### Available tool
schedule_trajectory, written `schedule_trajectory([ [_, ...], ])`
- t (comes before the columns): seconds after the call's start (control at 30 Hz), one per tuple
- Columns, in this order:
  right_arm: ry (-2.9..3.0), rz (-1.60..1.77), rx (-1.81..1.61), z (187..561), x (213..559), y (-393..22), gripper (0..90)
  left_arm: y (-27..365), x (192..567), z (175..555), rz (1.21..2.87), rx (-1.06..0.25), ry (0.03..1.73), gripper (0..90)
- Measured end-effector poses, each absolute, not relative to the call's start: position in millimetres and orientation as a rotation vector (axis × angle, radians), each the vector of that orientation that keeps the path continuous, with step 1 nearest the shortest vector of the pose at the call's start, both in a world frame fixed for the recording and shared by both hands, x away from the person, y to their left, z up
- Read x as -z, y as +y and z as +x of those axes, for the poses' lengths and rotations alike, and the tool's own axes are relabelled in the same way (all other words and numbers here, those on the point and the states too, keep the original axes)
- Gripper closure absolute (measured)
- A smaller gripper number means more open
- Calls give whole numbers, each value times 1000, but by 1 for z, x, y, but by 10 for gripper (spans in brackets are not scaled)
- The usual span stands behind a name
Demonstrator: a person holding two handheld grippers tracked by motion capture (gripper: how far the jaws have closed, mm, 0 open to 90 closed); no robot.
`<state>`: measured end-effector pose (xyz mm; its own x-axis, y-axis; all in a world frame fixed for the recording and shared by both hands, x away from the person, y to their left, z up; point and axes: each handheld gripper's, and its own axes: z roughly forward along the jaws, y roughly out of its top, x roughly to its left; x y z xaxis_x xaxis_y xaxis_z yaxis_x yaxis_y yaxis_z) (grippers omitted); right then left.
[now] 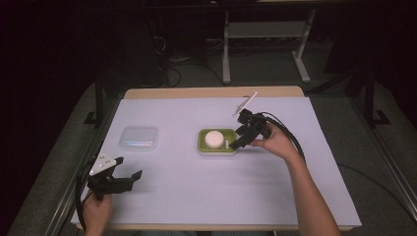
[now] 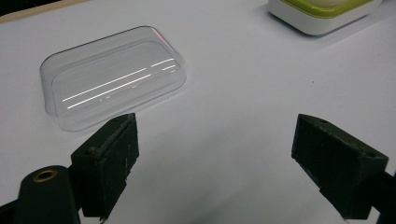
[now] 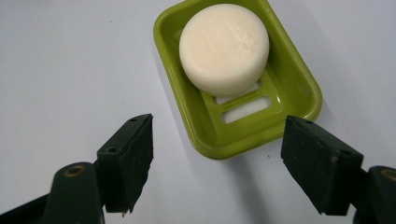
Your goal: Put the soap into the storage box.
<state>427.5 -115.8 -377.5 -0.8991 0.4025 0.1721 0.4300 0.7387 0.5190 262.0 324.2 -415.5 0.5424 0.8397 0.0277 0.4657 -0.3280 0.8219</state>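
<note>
1. Near the middle of the table [image 1: 295, 196], a green soap dish [image 1: 217, 141] sits flat on the white cover, holding a round pale soap [image 1: 214, 138].
2. Seen from the right tool view, the soap [image 3: 224, 46] lies toward the dish's far end, and slots in the dish [image 3: 299, 88] floor show at the near end.
3. Just beside the dish's right end, the right tool [image 1: 237, 141] hovers with its jaws spread wide apart, gripping nothing.
4. From its own camera, the right tool [image 3: 217, 163] frames the dish's near end between the jaws; whether a jaw touches the rim cannot be told.
5. Toward the left edge, a clear lid [image 1: 139, 138] lies flat on the table, well apart from the dish.
6. By the near left corner, the left tool [image 1: 128, 169] is held low over the table, jaws wide apart and empty.
7. From the left tool view, the lid [image 2: 114, 77] lies just beyond the left jaw, and the left tool [image 2: 215, 154] points at bare cover between lid and dish [image 2: 322, 16].
</note>
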Motion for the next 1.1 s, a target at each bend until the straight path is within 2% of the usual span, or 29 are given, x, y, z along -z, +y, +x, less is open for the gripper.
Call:
schedule_trajectory([
  [1.1,-2844,-726,929,405,387,-145,238,324,416,262,1973,-589,1059,145],
])
